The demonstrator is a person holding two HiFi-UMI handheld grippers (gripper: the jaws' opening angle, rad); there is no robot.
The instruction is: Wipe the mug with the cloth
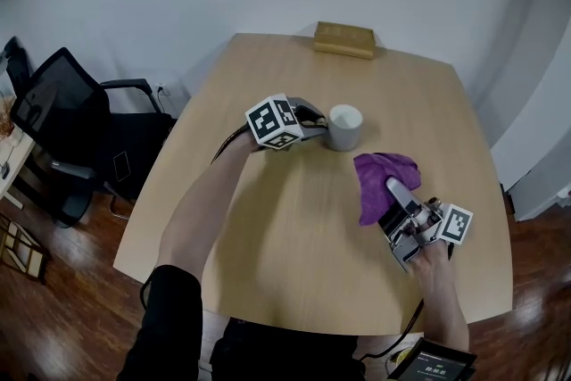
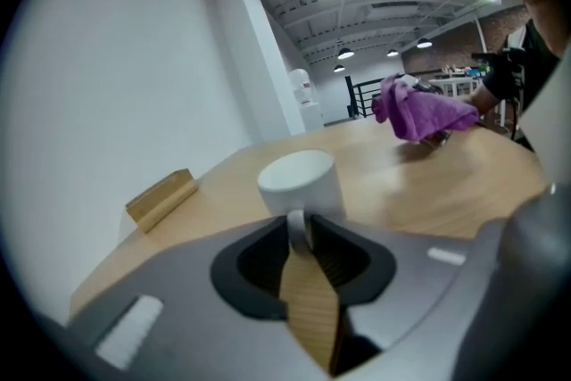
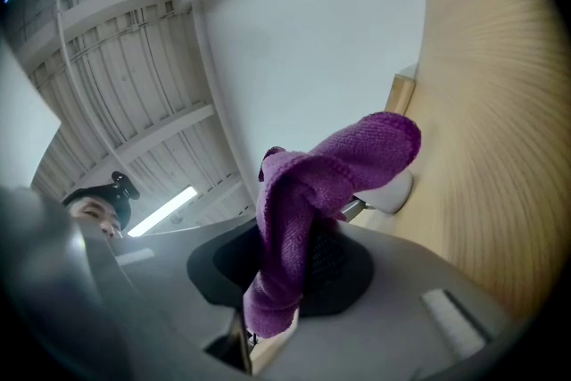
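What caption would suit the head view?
Left gripper grips the mug; right gripper holds the purple cloth over the table.

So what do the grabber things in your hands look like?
The left gripper and the right gripper are both grey, with two jaws lined by dark pads. Each carries a white cube printed with black square markers. A thin black cable trails from the left one. The left arm wears a black sleeve.
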